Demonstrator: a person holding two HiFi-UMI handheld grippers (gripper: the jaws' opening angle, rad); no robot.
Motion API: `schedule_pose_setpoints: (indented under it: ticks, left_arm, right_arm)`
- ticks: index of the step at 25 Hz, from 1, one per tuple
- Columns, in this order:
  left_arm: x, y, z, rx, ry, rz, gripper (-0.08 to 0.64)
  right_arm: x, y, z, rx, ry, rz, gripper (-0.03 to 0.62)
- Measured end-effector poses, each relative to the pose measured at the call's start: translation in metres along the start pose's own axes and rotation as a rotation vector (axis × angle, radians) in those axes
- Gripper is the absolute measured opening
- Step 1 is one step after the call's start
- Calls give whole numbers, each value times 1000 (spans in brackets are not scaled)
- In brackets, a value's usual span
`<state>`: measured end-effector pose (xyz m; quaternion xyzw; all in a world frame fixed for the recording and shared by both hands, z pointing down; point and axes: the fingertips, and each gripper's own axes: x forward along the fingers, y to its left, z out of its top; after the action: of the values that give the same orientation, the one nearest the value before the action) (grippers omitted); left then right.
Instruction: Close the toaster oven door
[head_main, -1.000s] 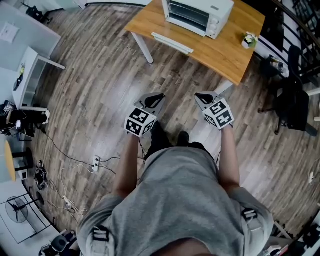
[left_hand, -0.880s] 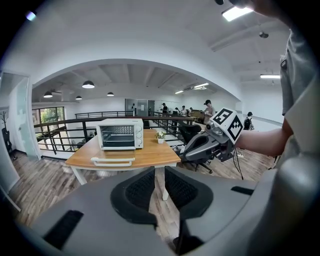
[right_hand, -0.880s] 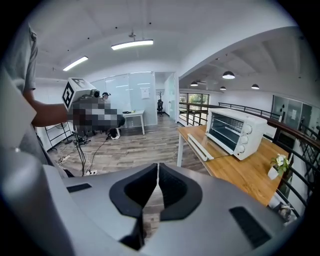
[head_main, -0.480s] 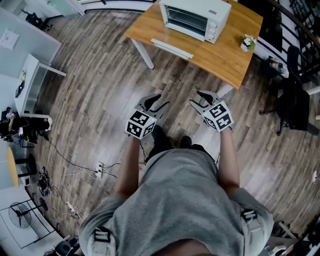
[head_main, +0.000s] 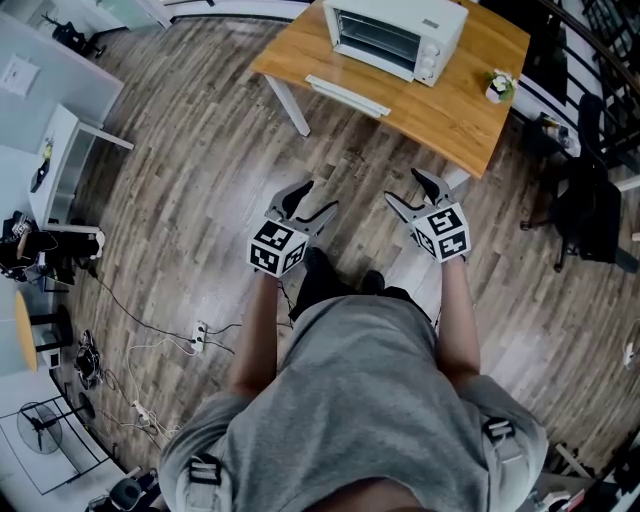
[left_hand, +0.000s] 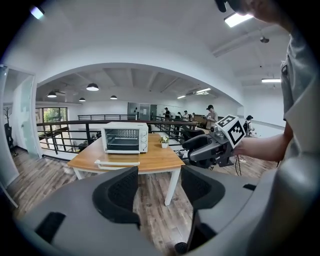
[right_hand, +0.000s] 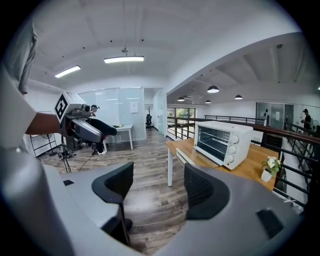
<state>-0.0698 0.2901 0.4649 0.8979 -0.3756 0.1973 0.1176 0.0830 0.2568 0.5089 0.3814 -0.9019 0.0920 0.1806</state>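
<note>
The white toaster oven (head_main: 393, 35) stands on a wooden table (head_main: 450, 110), well ahead of both grippers. Its door (head_main: 345, 90) hangs open, folded down flat over the table's near edge. The left gripper view shows the oven (left_hand: 125, 137) and its lowered door (left_hand: 117, 163). The right gripper view shows the oven (right_hand: 222, 142) too. My left gripper (head_main: 312, 200) (left_hand: 160, 185) and right gripper (head_main: 408, 190) (right_hand: 159, 187) hover over the floor in front of the person. Their jaws have just been opening, and both are open with nothing between them.
A small potted plant (head_main: 497, 80) sits on the table's right end. To the right stand a black chair (head_main: 585, 210) and a railing. Cables and a power strip (head_main: 190, 325) lie on the floor at left, beside a white desk (head_main: 60, 150).
Both grippers' jaws went from shut to wide open. The right gripper lifted a little toward the table. The oven door stays down.
</note>
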Motion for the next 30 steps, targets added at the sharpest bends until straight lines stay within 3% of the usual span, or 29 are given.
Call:
schedule_pose_setpoints:
  ticks: [10,14,23,30]
  left_arm:
    - [-2,70,1,-65,-50,22,273]
    - [10,106,-3,-90,-29,-12,273]
    - [39,201,28,-66,-39,-82,273]
    - [63,245,41,-31,-26,-171,273]
  right_arm:
    - [37,-8,7,-4,49,-45,318]
    - [65,-14,20,-22,64,-89,313]
    - [120,-43,66,25,32,-240,302]
    - [148,-56,77,75,30,-340,294]
